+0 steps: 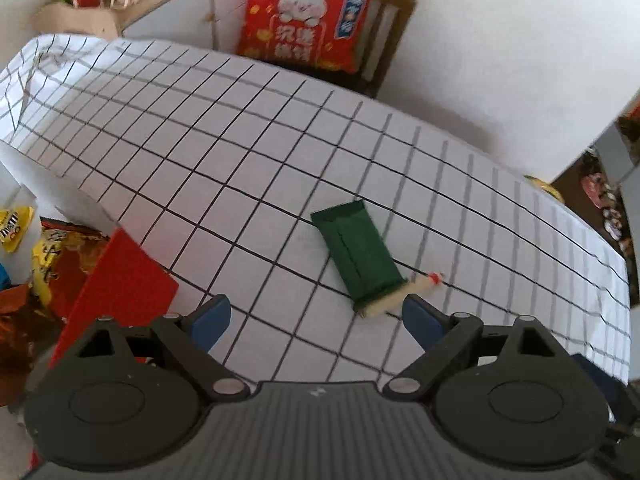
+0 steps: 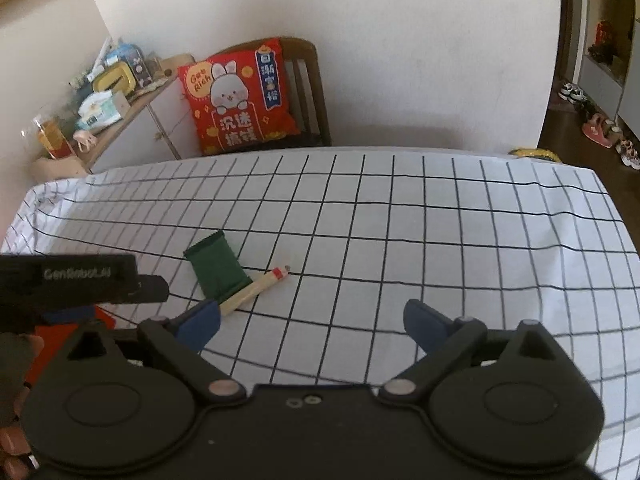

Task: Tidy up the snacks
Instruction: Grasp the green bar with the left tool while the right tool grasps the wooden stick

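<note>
Lying flat, green snack packet (image 1: pixel 358 256) angled diagonally across the grid; left hand-held gripper (image 1: pixel 316 322), right hand-held gripper (image 2: pixel 312 326) both released

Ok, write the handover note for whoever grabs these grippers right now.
Left gripper: open, empty, low over the checked tablecloth.
Right gripper: open, empty.
Green snack pack lies flat on the cloth, its near end over a pale stick snack with a red tip.
Red box and a pile of snack bags sit at the table's left.
Done: cannot tell. Left: both loose snacks.

Table under white black-gridded cloth (image 2: pixel 440 240), bearing green snack packet (image 2: pixel 218 270) overlapping a pale stick snack (image 2: pixel 256 289).
</note>
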